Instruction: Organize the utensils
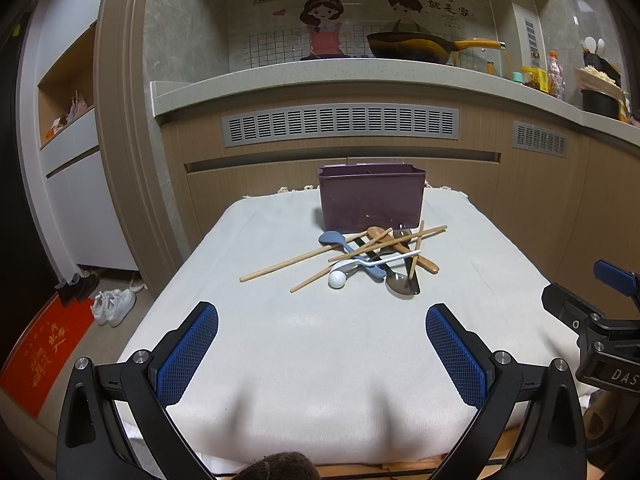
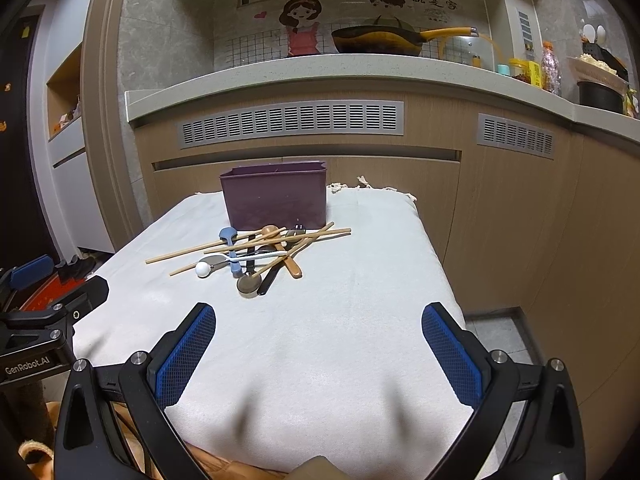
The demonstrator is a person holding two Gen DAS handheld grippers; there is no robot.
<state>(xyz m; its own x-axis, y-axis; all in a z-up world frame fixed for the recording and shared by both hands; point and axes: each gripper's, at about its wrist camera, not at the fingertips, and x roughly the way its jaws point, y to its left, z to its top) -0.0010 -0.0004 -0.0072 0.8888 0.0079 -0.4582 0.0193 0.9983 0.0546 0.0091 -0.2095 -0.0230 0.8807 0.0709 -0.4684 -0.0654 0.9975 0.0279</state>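
- The left tool (image 1: 322, 334) hangs above the near part of the cloth-covered surface (image 1: 280, 360), its blue-padded fingers (image 1: 188, 354) spread wide with nothing between them.
- The right tool (image 2: 319, 334) hangs beside it over the same surface, jaws equally wide and holding nothing; each tool shows at the edge of the other's view.
- The pile of utensils (image 1: 360, 258) lies on the cloth well ahead of both tools, just in front of the purple holder (image 1: 371, 196).
- The purple holder stands upright at the far edge of the surface, and a divider is visible inside its open top.
- In the pile, wooden chopsticks (image 1: 288, 261) lie crossed over the spoons, one pair reaching out toward the left.
- A blue spoon (image 1: 332, 239) lies at the left of the pile with its bowl near the holder.
- A white spoon (image 1: 338, 279) has its round bowl at the near-left edge of the heap.
- A dark metal spoon (image 1: 400, 284) has its bowl at the near side of the pile, next to a black handle.
- A wooden spoon (image 1: 378, 233) lies with its bowl close to the holder's front wall.
- Behind the surface runs a kitchen counter (image 1: 320, 76) carrying a frying pan (image 1: 412, 46).
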